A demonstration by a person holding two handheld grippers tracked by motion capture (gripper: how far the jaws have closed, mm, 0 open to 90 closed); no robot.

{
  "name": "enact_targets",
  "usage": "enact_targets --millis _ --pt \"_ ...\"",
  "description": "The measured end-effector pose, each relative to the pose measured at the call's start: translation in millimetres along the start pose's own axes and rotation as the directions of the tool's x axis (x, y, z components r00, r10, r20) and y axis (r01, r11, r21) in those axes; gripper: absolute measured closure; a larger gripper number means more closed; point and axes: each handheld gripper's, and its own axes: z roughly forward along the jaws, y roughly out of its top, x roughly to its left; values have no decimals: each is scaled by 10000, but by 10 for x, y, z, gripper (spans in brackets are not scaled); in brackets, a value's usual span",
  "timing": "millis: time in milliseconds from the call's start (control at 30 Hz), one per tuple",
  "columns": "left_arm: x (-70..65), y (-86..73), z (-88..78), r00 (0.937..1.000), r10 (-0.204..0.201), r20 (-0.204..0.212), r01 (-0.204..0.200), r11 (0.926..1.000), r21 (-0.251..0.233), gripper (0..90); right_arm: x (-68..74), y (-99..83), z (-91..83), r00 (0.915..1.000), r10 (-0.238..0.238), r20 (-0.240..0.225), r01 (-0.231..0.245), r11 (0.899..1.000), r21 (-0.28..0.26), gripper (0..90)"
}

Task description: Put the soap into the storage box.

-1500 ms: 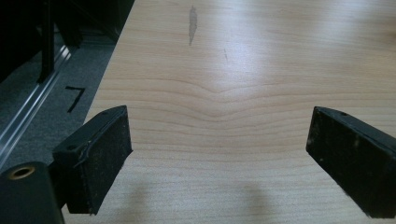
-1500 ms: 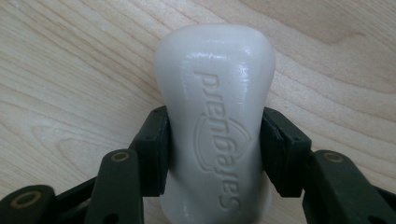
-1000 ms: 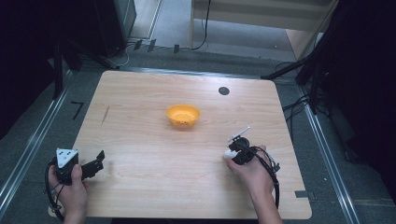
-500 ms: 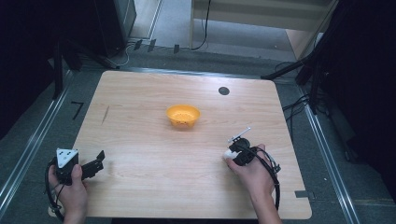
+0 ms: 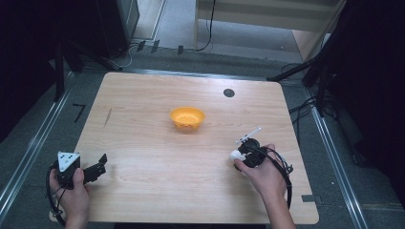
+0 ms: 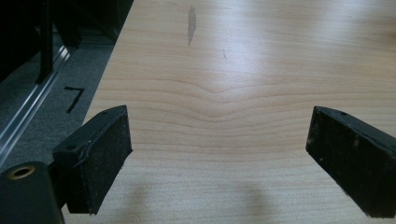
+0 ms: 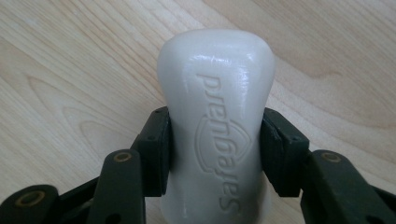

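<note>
Your right gripper (image 7: 215,154) covers both flanks of the soap bar (image 7: 215,112), whose near end runs off the bottom edge; in the high view your hand (image 5: 261,174) hides most of it.

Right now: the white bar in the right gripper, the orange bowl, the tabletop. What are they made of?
White bar: looks like soap; waxy off-white, soft sheen, rounded edges, a brand name pressed into its face.
Orange bowl: probably plastic; uniform bright colour, thin rim, though too small to be sure.
Table: wood or wood-look laminate; pale grain lines, smooth, with glare patches.
</note>
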Motion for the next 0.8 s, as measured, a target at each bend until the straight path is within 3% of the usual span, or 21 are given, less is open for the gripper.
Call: enact_targets --millis 567,800 --pt "4 1 -1 10000 -5 26 5 10000 11 72 -4 218 -176 9908 -1332 231 1334 9911 -42 512" --pt "7 2 -3 10000 -17 26 17 10000 37 71 -35 309 -239 9784 -2046 301 2052 9785 -181 513"
